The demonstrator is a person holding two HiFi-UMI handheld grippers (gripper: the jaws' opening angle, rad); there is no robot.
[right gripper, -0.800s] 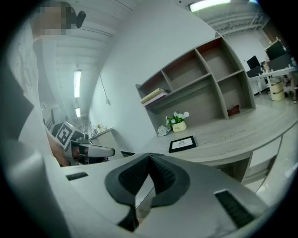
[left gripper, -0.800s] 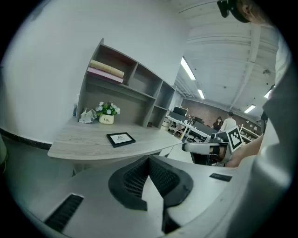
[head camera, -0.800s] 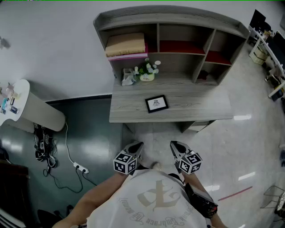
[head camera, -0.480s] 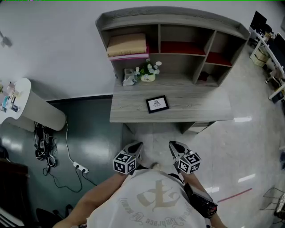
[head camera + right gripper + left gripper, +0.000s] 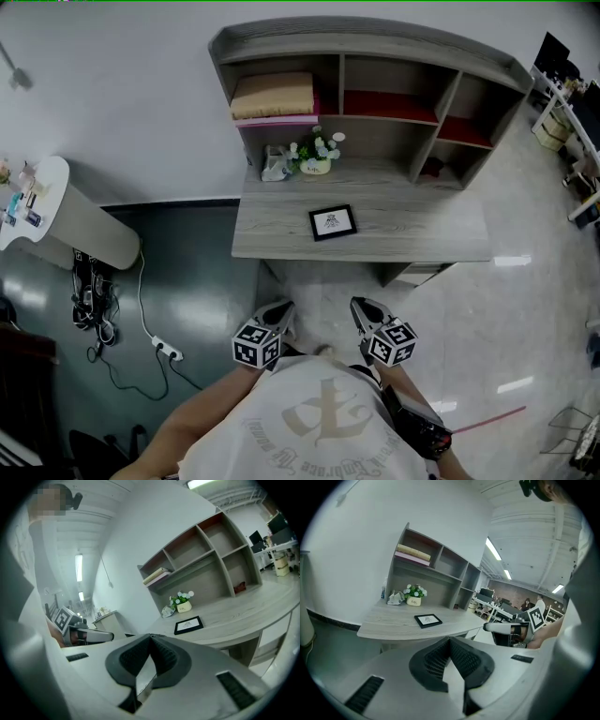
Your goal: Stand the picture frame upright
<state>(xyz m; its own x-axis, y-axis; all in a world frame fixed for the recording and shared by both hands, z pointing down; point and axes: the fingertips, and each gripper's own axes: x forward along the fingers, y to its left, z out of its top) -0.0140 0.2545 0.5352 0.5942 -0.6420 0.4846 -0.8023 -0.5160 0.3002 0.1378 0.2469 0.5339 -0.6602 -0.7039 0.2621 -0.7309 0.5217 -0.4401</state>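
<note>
Left claw (image 5: 279,311) clenched, empty, low by body. Frame (image 5: 332,222) flat on table (image 5: 422,230), well apart from both claws. Right claw (image 5: 362,309) clenched, empty. Step: approach, likely not begun. Next: reach in, open claw, grip frame edge, tip upright.

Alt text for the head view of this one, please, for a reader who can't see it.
A picture frame lies flat on a grey wooden desk, with a flower pot and a shelf unit behind it. Nearer the camera, the left gripper and right gripper are both shut and empty, held over the floor short of the desk.
</note>
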